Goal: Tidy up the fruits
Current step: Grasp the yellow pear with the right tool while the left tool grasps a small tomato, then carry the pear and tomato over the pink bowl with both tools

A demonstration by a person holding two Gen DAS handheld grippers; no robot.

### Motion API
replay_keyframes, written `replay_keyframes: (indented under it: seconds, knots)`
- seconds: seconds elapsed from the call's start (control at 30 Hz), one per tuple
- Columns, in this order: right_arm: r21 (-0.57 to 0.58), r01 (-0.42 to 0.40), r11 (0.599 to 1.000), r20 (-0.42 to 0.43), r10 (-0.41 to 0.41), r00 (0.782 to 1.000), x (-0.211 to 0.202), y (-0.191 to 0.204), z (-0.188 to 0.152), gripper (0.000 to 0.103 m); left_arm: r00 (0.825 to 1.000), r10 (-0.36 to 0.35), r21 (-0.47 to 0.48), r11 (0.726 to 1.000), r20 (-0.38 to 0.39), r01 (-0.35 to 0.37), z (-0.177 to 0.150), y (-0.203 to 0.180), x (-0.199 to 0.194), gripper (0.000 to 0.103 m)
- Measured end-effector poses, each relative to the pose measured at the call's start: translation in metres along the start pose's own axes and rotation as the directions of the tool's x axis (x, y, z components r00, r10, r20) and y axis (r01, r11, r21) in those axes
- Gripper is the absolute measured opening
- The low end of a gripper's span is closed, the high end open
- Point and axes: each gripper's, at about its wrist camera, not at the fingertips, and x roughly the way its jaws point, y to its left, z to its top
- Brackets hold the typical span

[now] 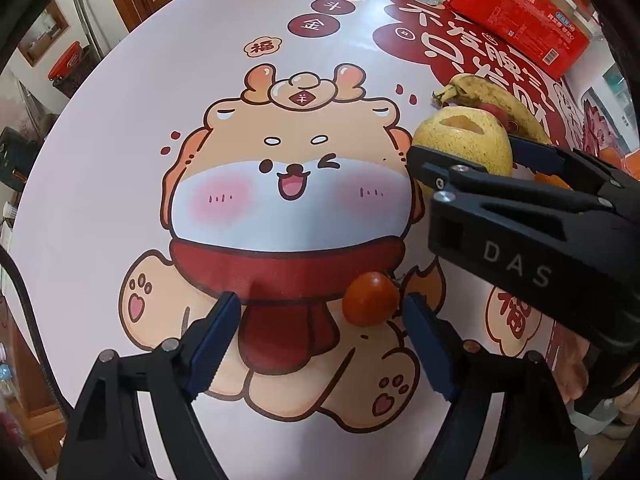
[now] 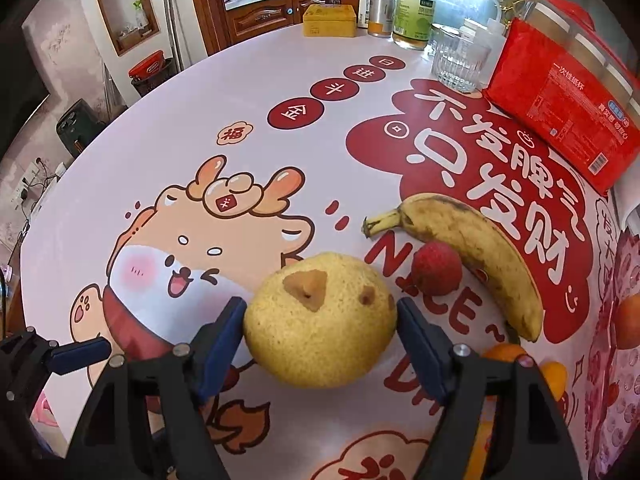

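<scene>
Sitting on the printed tablecloth [image 2: 224, 92] near the table's right side: a yellow pear [image 2: 320, 320], speckled, with brown bruises, resting between the two blue pads of the right gripper [image 2: 320, 332]. Bracketing it closely on both sides, jaws spread wide; left pad looking to be touching the skin, right pad just beside it, firm grip not confirmed. Lying just behind the pear: a red lychee [image 2: 435, 268], and beside that a spotted banana [image 2: 472, 256], curving toward the right edge. Peeking out at lower right, partly hidden by the gripper: orange fruits [image 2: 554, 374].

Farther left, over the cartoon animal's scarf: a small red tomato [image 1: 370, 299], resting close to the right pad of the left gripper [image 1: 320, 332], jaws standing apart, nothing clamped, tomato not centred between them.

Judging progress: sorting looking early, fruits gathering loosely at the right, no bowl or tray visible, pear and tomato both waiting to be lifted.

Leaving plenty of bare cloth across the middle and left. Crowding the far edge: a red packet [image 2: 560, 108], a glass tumbler [image 2: 460, 64], bottles, a yellow tin [image 2: 329, 20]. Working close together, both grippers risking a bump.
</scene>
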Motion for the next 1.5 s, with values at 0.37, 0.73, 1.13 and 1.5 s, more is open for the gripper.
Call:
replay_keyframes:
  seconds: [0.37,0.73,1.13,1.5]
  knots:
    - [0.029,-0.018,0.999,-0.021,0.018,1.0,-0.008,-0.014,-0.011,0.075,0.999,-0.036,0.011,0.999,0.0,0.036,0.003,-0.004,0.001,0.063]
    - [0.065,-0.017,0.998,-0.004,0.017,1.0,-0.02,-0.03,-0.02,0.075,0.993,-0.121,0.033,0.992,0.003,0.121,0.002,-0.009,0.001,0.027]
    - [0.097,-0.038,0.995,0.044,0.034,0.998,-0.054,-0.04,-0.036,0.075,0.992,-0.073,0.157,0.986,0.103,0.057,0.007,-0.032,-0.047,0.025]
    - [0.249,-0.009,0.969,0.205,-0.044,0.978,-0.16,-0.107,-0.059,0.075,0.961,-0.156,0.328,0.942,0.23,0.075,0.041,-0.106,-0.128,0.025]
